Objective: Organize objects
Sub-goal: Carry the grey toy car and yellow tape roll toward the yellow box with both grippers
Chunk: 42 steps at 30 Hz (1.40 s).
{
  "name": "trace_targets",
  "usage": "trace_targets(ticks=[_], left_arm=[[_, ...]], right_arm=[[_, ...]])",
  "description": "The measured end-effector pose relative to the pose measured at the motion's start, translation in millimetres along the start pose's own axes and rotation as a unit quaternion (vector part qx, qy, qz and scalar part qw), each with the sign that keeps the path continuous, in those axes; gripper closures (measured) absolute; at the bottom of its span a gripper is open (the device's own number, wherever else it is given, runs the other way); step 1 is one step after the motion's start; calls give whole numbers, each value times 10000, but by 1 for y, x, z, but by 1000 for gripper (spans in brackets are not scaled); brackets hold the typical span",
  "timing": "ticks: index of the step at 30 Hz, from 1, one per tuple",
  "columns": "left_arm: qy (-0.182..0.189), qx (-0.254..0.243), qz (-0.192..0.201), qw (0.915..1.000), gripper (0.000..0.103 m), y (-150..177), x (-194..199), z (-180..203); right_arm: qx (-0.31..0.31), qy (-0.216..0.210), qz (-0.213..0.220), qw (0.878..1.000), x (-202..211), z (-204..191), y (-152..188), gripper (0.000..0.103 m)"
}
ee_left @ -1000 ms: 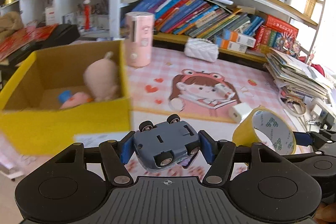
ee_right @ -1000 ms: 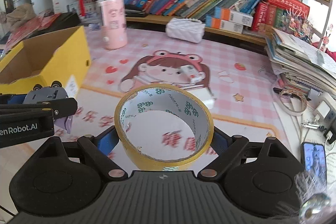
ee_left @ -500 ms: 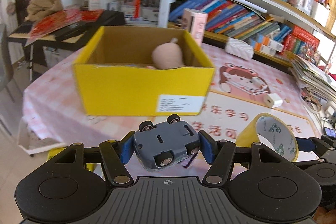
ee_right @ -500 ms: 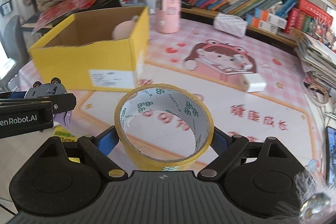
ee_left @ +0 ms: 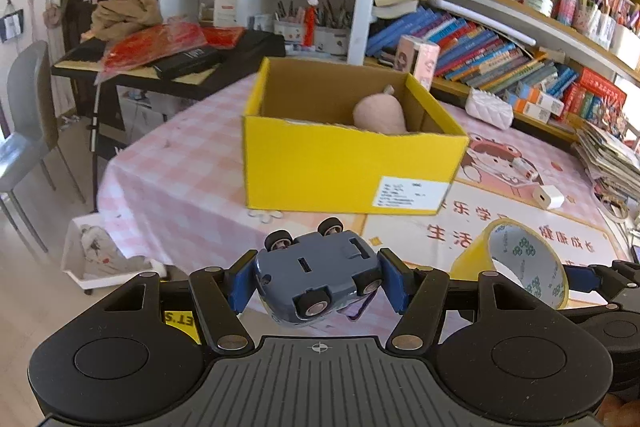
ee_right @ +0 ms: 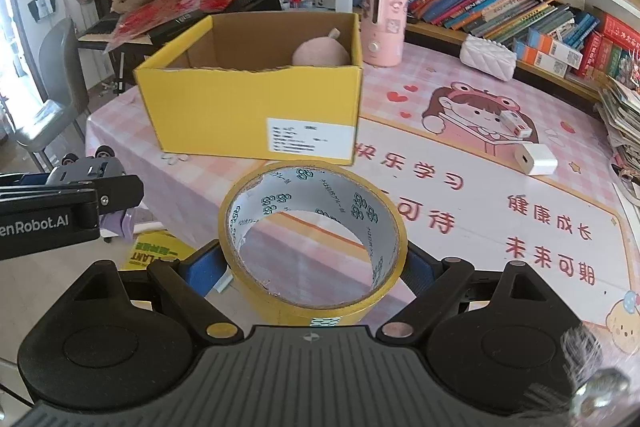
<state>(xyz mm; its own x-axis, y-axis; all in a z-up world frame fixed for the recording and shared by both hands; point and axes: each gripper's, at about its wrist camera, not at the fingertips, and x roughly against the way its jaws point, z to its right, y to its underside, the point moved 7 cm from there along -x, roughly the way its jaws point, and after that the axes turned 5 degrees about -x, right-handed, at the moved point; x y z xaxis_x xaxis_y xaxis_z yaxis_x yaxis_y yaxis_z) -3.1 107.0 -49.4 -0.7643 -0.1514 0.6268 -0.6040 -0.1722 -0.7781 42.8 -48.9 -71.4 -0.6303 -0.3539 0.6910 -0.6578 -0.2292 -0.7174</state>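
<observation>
Here, the left hand-held gripper (ee_left: 316, 285) is pinching an upturned toy car (ee_left: 318, 277), the right hand-held gripper (ee_right: 314, 263) is clamping a tape roll (ee_right: 314, 239), both hovering before the yellow box (ee_right: 256, 115) on the tabletop (ee_right: 460, 195).

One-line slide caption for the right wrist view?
Right gripper holds yellow tape roll before the yellow box.

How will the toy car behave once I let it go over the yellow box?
The toy car is held upside down in the left hand-held gripper, so it will probably land on its roof. It looks hard and small, likely light. If it flips, its wheels may roll it, though the yellow box walls should stop it.
</observation>
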Motion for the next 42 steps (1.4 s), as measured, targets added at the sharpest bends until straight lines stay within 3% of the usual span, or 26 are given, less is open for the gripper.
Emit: trace_targets(ticks=[13, 27, 33, 42], left_arm=[[-63, 77, 307, 9995, 41, -7, 16, -25], [-9, -19, 498, 9988, 41, -35, 3, -23], [-115, -90, 668, 9977, 41, -64, -12, -19], [-339, -303, 922, 9947, 41, -117, -59, -14]], right_arm=[[206, -33, 351, 9992, 13, -32, -15, 13], [125, 112, 434, 9989, 8, -20, -39, 13], [25, 72, 664, 9978, -3, -10, -71, 13], [221, -130, 1170, 9928, -38, 1, -156, 13]])
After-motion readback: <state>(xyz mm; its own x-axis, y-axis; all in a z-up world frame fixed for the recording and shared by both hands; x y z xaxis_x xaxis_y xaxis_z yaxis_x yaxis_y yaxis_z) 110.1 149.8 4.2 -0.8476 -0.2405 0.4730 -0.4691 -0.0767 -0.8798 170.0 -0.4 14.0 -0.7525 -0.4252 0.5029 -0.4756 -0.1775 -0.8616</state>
